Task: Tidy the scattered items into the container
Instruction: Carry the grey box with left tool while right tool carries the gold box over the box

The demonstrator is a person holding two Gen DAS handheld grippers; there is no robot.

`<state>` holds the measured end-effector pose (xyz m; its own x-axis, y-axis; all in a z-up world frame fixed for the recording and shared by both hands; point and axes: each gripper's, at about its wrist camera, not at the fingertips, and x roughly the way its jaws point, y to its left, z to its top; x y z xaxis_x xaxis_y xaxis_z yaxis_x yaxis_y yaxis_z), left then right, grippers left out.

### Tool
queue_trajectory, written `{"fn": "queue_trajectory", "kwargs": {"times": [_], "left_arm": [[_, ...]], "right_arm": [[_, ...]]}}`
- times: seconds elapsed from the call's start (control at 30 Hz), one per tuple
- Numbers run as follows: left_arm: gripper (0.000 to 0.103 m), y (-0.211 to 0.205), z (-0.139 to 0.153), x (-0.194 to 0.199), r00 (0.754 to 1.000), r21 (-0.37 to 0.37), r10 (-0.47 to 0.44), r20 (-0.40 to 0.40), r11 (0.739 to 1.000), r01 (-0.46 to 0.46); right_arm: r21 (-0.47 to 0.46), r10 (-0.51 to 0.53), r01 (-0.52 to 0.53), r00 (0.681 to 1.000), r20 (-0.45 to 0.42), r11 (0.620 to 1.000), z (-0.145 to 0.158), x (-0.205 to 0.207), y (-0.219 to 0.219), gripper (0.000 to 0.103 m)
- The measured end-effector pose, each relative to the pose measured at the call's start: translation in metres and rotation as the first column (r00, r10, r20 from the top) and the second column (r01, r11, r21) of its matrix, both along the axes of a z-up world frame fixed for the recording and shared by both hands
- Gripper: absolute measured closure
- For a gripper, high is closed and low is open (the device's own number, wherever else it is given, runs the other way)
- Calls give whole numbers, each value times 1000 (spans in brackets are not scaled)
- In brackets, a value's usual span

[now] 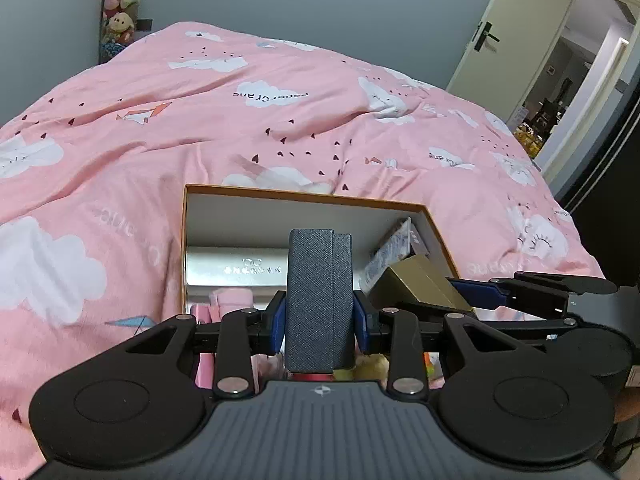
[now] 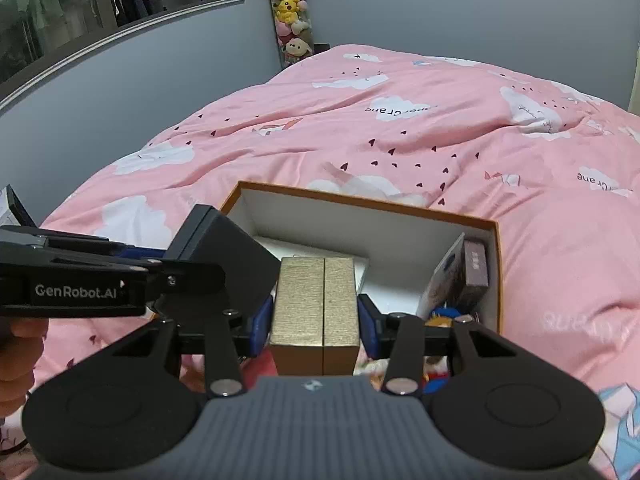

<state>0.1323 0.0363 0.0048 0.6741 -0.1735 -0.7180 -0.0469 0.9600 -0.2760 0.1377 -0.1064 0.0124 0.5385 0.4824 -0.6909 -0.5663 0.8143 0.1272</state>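
Observation:
An open orange-rimmed cardboard box [image 1: 304, 194] [image 2: 360, 200] with white inner walls lies on the pink duvet. My left gripper [image 1: 319, 320] is shut on a dark grey textured case [image 1: 318, 296], held upright above the box's near end. My right gripper [image 2: 315, 318] is shut on a gold box [image 2: 314, 304] [image 1: 416, 284], also over the near end, just right of the left one. Inside the container lie a silver case [image 1: 236, 270], pink items [image 1: 230, 300], a patterned packet [image 2: 442, 280] and a purple-brown box [image 2: 474, 270] against the right wall.
The pink cloud-print duvet [image 1: 240, 128] surrounds the box on all sides. A hand [image 2: 20, 344] holds the left gripper's handle at the left edge of the right wrist view. A column of plush toys [image 2: 290, 12] stands at the far wall, and a door [image 1: 520, 36] is open at the right.

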Motion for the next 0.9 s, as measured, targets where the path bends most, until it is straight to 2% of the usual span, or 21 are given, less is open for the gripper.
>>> {"fn": "queue_trajectory", "kwargs": {"times": [0.13,0.4,0.7,0.9], "left_arm": [[65,3,-6,16,1000,32,20,-14,999,-19],[65,13,-22,41,997,32,42,-60,999,-40],[65,29,-38,65,997,-29,19,-79,999,-21],[65,32,-42,78,997,-58,11,-79,998,-16]], "right_arm": [[-22,2,-2,1000,7,1000,-6,15,11,56],[-81,15,-14,1000,7,997,-24,42,28,56],[-73,-8,6,1000,-28,997,-38,75,32,56],[-81,-57,56,998,-13,995,-46,94,28,55]]}}
